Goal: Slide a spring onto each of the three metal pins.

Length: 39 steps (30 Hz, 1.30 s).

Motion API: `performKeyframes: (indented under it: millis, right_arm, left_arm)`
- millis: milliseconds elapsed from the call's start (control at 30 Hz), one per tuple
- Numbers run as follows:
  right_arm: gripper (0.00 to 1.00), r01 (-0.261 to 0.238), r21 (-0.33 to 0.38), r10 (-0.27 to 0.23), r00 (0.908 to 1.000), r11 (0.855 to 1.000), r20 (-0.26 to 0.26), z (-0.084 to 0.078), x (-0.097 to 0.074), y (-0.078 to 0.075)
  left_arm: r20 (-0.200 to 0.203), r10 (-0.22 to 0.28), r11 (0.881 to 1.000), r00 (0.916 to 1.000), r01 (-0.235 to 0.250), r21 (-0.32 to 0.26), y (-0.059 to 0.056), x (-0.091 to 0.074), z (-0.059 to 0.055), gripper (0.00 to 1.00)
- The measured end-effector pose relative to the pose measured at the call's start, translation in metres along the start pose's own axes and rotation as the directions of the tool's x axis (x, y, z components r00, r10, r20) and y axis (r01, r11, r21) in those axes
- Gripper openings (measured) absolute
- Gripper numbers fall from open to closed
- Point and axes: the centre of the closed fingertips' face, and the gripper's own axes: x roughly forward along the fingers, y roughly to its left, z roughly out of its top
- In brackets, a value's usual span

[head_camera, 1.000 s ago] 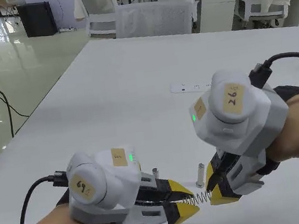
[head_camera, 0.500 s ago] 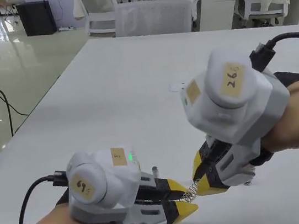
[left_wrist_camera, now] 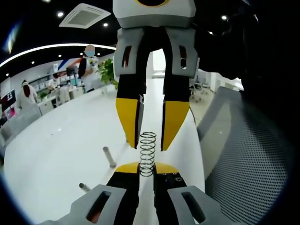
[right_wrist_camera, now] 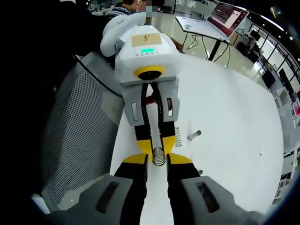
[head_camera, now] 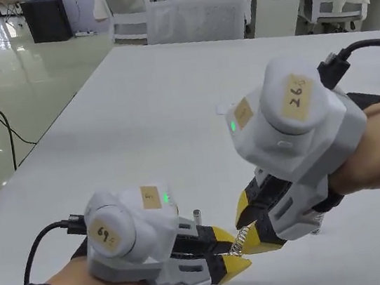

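left gripper [left_wrist_camera: 146, 170] clenched on spring [left_wrist_camera: 147, 150] | right gripper [right_wrist_camera: 158, 163] straddled its far end, grip unclear | risk: squeezed coil (thin) could buckle and pop free

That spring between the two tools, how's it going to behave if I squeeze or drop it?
Probably springy, not stiff: the spring is a thin open wire coil, so it may bow or squash between the left tool and right tool. Likely very light, being fine wire. Being round, it could roll on the smooth table.
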Motion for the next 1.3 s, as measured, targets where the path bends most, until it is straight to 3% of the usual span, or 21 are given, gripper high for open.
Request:
performKeyframes:
  millis: [433, 667, 800, 1033, 1300]
  right_arm:
    - [0.09, -0.016, 0.022, 0.017, 0.9998, 1.0, -0.006, -0.005, 0.01, -0.001]
    - [0.08, -0.01, 0.028, 0.01, 0.9999, 1.0, -0.006, -0.005, 0.01, -0.004]
    - [0.08, -0.004, 0.04, 0.004, 0.9999, 0.999, -0.011, -0.007, 0.008, -0.009]
    - [0.08, 0.015, 0.055, -0.012, 0.9992, 0.998, -0.039, -0.018, 0.003, -0.018]
    - [0.08, 0.055, 0.084, -0.048, 0.9955, 0.995, -0.082, -0.038, -0.003, -0.038]
  left_arm:
    - [0.033, 0.003, 1.0, 0.9995, -0.003, -0.002, 0.001, -0.001, 0.009, 0.02]
    - [0.038, 0.008, 1.0, 0.9992, -0.007, -0.022, 0.003, -0.001, 0.007, 0.03]
    - [0.013, 0.011, 0.999, 0.9999, -0.01, -0.039, 0.003, -0.002, 0.001, 0.1]
    - [0.02, 0.016, 0.996, 0.9997, -0.015, -0.087, 0.006, -0.008, -0.004, 0.2]
    - [0.008, 0.033, 0.989, 0.9994, -0.032, -0.147, 0.006, -0.017, -0.018, 0.31]
